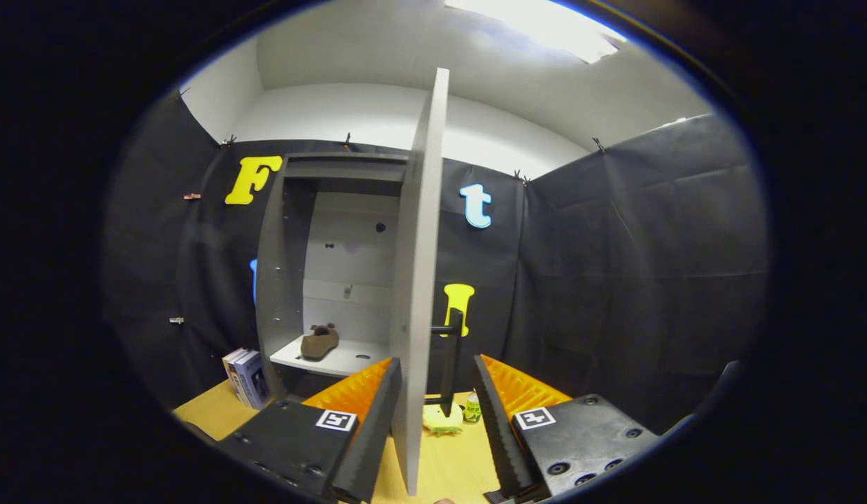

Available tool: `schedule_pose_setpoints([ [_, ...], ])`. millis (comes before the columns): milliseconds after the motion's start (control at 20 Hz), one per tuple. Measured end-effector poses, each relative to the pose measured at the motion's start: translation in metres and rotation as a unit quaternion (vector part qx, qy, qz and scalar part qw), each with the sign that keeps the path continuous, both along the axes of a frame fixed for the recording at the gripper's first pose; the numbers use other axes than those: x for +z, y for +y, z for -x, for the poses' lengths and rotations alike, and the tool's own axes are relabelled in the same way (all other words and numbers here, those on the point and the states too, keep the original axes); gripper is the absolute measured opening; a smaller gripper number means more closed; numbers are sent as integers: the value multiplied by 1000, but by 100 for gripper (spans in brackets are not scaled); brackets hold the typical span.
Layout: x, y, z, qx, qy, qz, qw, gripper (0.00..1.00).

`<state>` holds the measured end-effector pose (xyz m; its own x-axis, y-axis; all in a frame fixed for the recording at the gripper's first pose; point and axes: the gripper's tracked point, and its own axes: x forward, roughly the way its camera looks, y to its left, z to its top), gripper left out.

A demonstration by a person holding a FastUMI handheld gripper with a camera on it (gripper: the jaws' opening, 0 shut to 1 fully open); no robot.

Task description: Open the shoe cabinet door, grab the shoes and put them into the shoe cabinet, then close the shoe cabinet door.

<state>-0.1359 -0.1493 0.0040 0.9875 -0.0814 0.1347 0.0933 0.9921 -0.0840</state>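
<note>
A grey shoe cabinet point(286, 280) stands against the booth wall with its door point(418, 280) swung open, edge-on toward me. The door's edge runs down between my gripper's point(433, 406) two fingers, which are spread apart; I cannot tell whether either touches the panel. A dark bar handle point(453, 364) sticks out on the door's right face, just ahead of the right finger. Inside the cabinet, a brown shoe point(319, 341) lies on the white lower shelf point(342, 360), beyond the left finger.
Boxes or books point(245, 378) lean beside the cabinet's left foot on the wooden table point(447, 462). A yellow-green crumpled thing point(441, 420) and a small green can point(472, 409) sit on the table behind the door, by the handle's lower end.
</note>
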Motion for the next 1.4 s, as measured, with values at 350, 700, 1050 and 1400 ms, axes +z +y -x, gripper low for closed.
schedule_pose_setpoints([
  [350,-122,121,-16,97,130,-7,987,98],
  [700,-298,173,-43,117,309,-42,943,98],
  [1050,-429,182,-72,102,413,-62,903,99],
  [1400,-514,185,-106,74,448,-85,887,97],
])
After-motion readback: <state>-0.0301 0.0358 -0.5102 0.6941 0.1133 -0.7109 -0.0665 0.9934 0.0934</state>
